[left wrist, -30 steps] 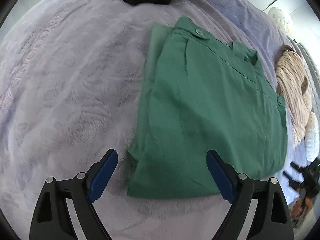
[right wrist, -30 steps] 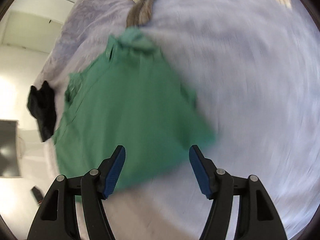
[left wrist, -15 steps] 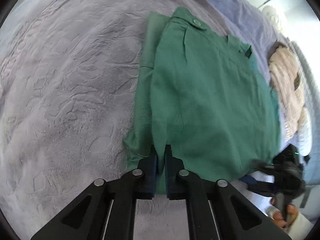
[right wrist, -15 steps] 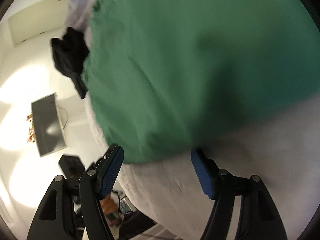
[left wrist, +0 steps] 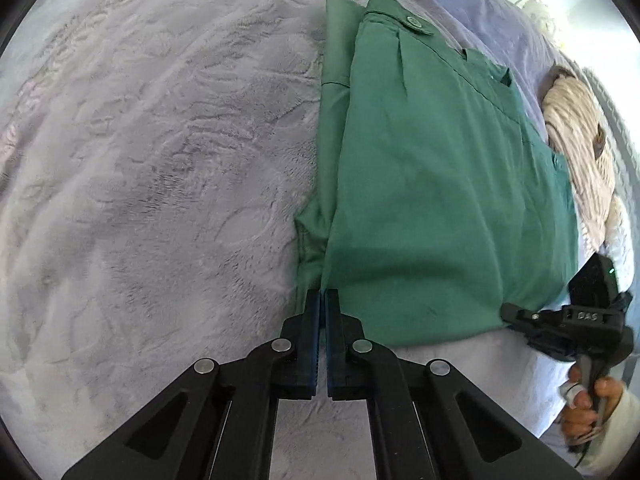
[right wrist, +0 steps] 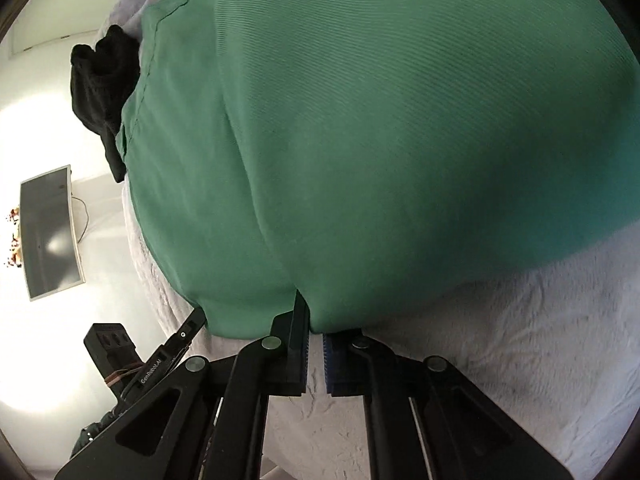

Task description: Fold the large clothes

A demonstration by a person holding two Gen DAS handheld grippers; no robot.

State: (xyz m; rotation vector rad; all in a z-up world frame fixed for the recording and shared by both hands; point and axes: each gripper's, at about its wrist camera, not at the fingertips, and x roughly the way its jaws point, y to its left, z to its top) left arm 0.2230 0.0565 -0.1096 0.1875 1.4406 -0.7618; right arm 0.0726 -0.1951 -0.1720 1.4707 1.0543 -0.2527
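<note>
Both pairs of fingers have just been closing on the green garment (left wrist: 432,200), which a second ago lay untouched ahead of wide-open fingers. Now the left gripper (left wrist: 322,300) pinches the near left corner of its hem, pads together with cloth between them. Across the hem, the right gripper (right wrist: 310,320) has swung in close and nips the near edge. Folded flat, the garment lies on the lilac bed (left wrist: 160,160), with a black garment (right wrist: 104,92) beyond it and a cream knit (left wrist: 580,140) alongside.
</note>
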